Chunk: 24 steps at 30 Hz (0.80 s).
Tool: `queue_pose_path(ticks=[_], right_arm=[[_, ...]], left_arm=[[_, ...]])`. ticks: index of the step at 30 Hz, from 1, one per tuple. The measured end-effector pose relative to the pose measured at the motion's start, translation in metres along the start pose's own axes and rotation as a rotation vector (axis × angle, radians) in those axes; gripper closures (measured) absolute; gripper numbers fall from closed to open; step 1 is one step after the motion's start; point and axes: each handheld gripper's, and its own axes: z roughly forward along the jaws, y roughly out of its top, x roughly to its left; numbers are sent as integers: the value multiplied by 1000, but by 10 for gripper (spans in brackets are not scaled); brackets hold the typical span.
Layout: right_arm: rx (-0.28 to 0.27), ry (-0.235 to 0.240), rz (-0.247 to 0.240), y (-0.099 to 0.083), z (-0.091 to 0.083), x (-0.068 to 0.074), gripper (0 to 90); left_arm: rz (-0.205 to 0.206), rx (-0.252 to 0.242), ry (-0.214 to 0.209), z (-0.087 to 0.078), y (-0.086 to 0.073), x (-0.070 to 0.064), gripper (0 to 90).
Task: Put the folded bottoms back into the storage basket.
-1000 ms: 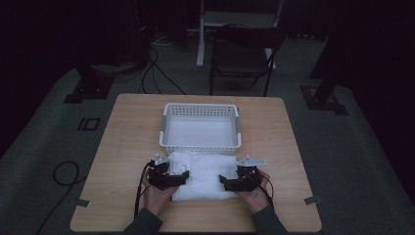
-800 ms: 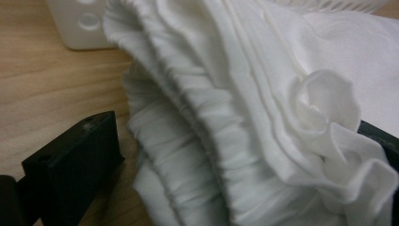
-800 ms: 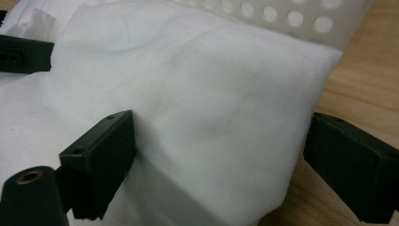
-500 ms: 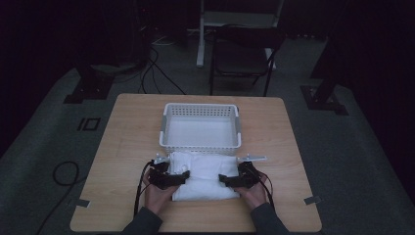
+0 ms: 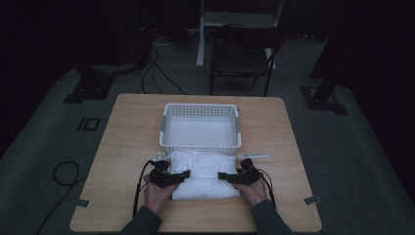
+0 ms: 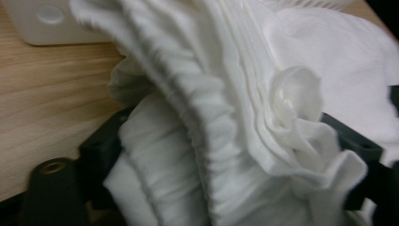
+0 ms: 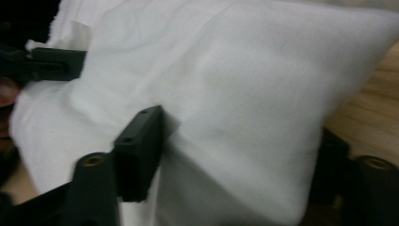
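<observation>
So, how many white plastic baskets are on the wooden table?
1. The white plastic basket sits at the middle of the wooden table, just beyond the folded white cloth that both grippers grasp.

the white cloth [image 6: 244,108] is seen as soft, matt fabric, ribbed and gathered along one hem. the desk [image 5: 127,147] is surfaced in pale, smooth wood grain. the basket [image 5: 201,108] is made of white perforated plastic. black matt plastic forms the jaws.

High view overhead, facing forward; gripper views close; all share white cloth [image 5: 204,174].
</observation>
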Motion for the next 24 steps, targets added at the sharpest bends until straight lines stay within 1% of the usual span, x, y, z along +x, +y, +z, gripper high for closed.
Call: queue_pose_path(ticks=[1, 2, 4, 5, 6, 8, 9, 10, 11, 12, 14, 15, 16, 17, 18, 19, 20, 24], right_arm=[[-3, 9, 0, 0, 0, 0, 457], [-11, 17, -8, 0, -1, 0, 503], [-23, 17, -34, -1, -3, 2, 585], [-23, 17, -34, -1, -3, 2, 585], [-35, -2, -71, -1, -5, 7, 641], [-44, -32, -112, -2, -6, 13, 670], [-48, -48, -133, -2, -6, 16, 679], [-49, -63, -150, -2, -7, 19, 685], [-53, -74, -164, -3, -8, 21, 689], [-59, -85, -179, -3, -9, 23, 691], [-69, -103, -199, -4, -10, 28, 696], [-75, -109, -211, -4, -11, 29, 697], [-81, -115, -221, -5, -12, 31, 698], [-81, -115, -221, -5, -12, 31, 698], [-90, -127, -241, -6, -15, 35, 699], [-90, -127, -241, -6, -15, 35, 699], [-99, -133, -260, -7, -17, 39, 700], [-117, -128, -272, -9, -22, 44, 702]], left_arm=[[6, -8, -19, -1, 0, 0, 263], [16, -13, -23, -1, -1, -1, 296], [42, -26, -8, -4, -1, -5, 360], [42, -26, -8, -4, -1, -5, 391], [81, -42, 16, -6, -2, -12, 419], [113, -56, 45, -8, -3, -17, 466], [128, -60, 60, -9, -4, -20, 483], [128, -60, 60, -9, -4, -20, 497], [158, -76, 87, -11, -5, -26, 510], [158, -76, 87, -11, -5, -26, 519], [199, -95, 123, -14, -7, -34, 534], [199, -95, 123, -14, -7, -34, 538], [211, -98, 131, -16, -7, -36, 542], [219, -102, 136, -17, -7, -38, 542], [224, -107, 138, -17, -8, -39, 545], [228, -111, 140, -18, -8, -40, 545], [234, -114, 141, -20, -8, -40, 545], [263, -128, 154, -25, -9, -45, 548]])
